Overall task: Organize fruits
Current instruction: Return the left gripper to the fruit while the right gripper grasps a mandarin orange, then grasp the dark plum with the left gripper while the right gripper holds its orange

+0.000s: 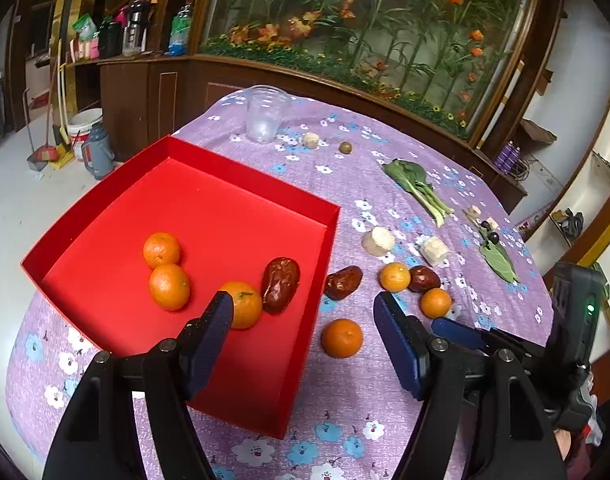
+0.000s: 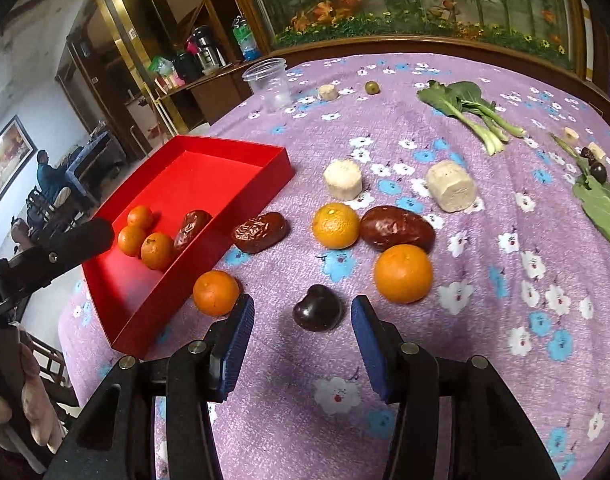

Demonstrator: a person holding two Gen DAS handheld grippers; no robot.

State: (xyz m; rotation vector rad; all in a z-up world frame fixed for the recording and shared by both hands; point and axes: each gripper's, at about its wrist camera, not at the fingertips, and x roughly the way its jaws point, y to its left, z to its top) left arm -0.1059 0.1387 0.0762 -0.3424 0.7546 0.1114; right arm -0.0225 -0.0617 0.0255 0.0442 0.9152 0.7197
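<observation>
At the left sits the red tray [image 2: 193, 184], already holding three oranges and one dried date [image 2: 191, 228] near its near-right wall. The left hand-held gripper [image 1: 301, 312] hangs over that wall, jaws spread and empty: its left finger lies over the tray beside an orange, its right finger over the cloth. A loose orange [image 1: 342, 338] rests on the bench [image 1: 345, 408] just outside the tray, between and slightly ahead of these fingers, so the left hand looks nearest to it.

Further right, the right hand-held gripper [image 2: 301, 312] points steeply down at the cloth, jaws spread, nothing pinched. A dark plum-like fruit [image 2: 317, 308] lies directly between its fingertips, clear of both pads with a gap on each side. The fruit is roughly round with a slight lobe toward the upper left, so no long axis matters much; a straight squeeze would probably take it.

Beyond it lie a second date [image 2: 259, 231], two more oranges and a third date [image 2: 397, 228], all still outside the tray. The next carry would likely run leftward to the tray.
</observation>
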